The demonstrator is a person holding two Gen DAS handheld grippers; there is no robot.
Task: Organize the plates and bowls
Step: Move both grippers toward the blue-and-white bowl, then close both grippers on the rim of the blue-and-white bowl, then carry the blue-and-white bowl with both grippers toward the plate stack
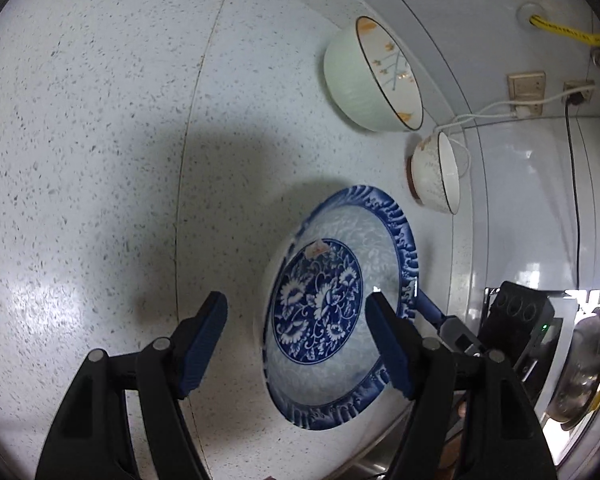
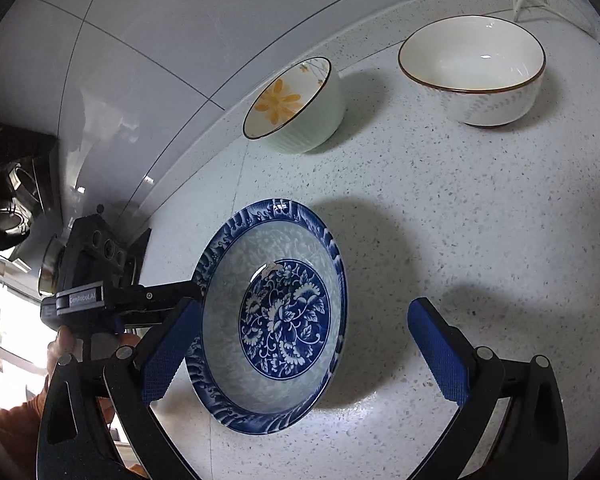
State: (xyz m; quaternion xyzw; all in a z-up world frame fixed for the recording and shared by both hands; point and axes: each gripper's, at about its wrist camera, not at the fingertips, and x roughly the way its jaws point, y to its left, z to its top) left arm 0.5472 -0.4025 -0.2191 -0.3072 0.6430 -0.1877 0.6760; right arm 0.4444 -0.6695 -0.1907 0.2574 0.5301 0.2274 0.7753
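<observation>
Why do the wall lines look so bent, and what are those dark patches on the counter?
Fisheye lenses bow straight tile seams in both views. Left wrist view: a broad shadow on the counter, glare lower left. Right wrist view: shadows fall right of the blue plate.

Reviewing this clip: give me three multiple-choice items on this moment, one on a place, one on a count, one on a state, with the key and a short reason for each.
1. Where does the blue-and-white patterned plate sit?
A. On the speckled countertop
B. Inside the white bowl
C. On a stove

2. How many bowls stand behind the plate?
A. One
B. Two
C. Four

3. How are the right gripper's jaws?
A. Shut on the plate rim
B. Shut on a bowl
C. Open, holding nothing

Key: 1 A, the plate rests flat on the counter. 2 B, the pale green bowl with an orange flower and the white bowl with a brown rim. 3 C, the blue pads stand wide apart, pressing on nothing.
</observation>
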